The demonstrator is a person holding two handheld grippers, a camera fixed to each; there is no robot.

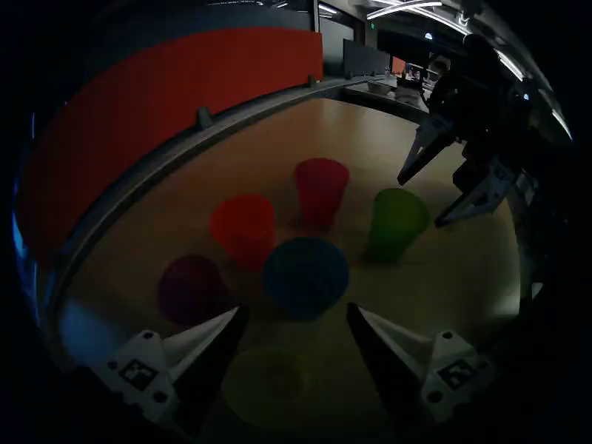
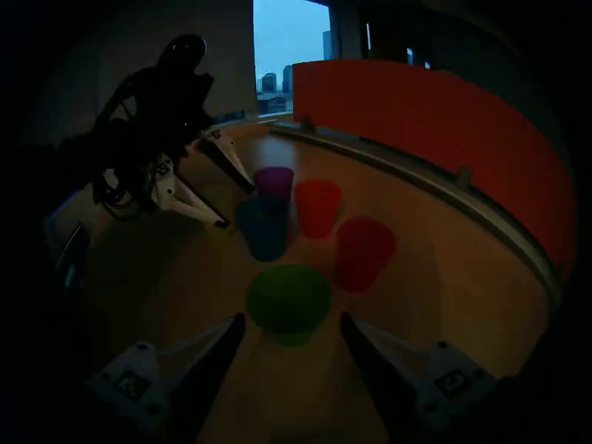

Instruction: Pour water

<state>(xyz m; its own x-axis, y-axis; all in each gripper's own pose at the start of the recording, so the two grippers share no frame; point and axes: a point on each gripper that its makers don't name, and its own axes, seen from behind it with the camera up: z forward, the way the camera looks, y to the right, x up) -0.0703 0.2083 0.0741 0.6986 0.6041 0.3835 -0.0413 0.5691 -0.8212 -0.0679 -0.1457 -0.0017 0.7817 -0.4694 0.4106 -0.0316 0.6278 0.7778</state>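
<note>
Left gripper [image 1: 294, 307] spread, gripping nothing; yellow cup [image 1: 270, 385] upright between its fingers. Blue cup [image 1: 305, 275] just beyond tips. Right gripper [image 2: 291, 314] spread, empty; green cup [image 2: 288, 296] just ahead of tips. Wooden table [image 1: 451, 274] beneath, dim light.

We read no text, brand or number here. We only see square black-and-white marker tags [image 1: 138, 372] on the near fingers [image 1: 194, 342], no characters.
</note>
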